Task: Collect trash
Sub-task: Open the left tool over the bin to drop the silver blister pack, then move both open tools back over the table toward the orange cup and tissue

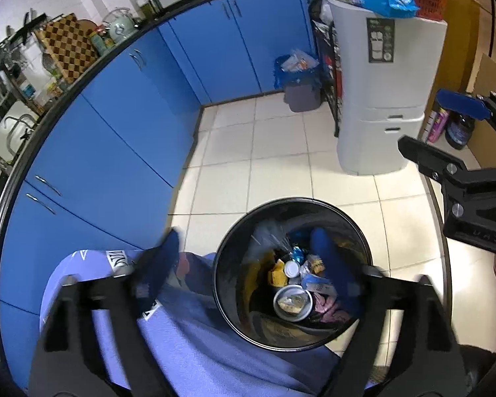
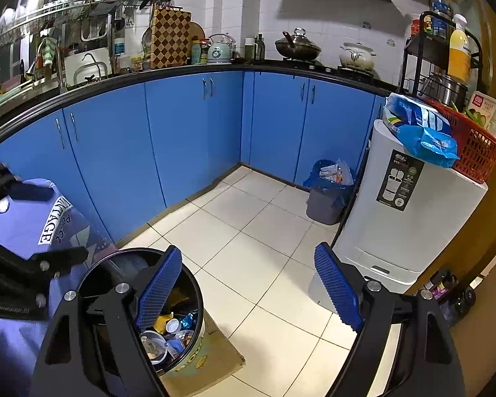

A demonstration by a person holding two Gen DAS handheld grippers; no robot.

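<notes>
A round black trash can (image 1: 367, 251) stands on the tiled floor, holding several wrappers, cups and a foil bowl (image 1: 292, 302). My left gripper (image 1: 248, 248) is open and empty, hovering over the can and the edge of a purple cloth (image 1: 188, 347). Its right finger hangs above the can's mouth. In the right wrist view the same can (image 2: 122, 258) sits at lower left. My right gripper (image 2: 248, 271) is open and empty above the floor beside it, and it shows in the left wrist view (image 1: 433, 132) at the right edge.
Blue cabinets (image 2: 182, 132) line the back and left. A grey bin with a blue liner (image 2: 327, 195) stands in the corner. A white storage unit (image 2: 410, 211) with a red basket (image 2: 473, 145) is at right. A cardboard piece (image 2: 215, 357) lies under the can.
</notes>
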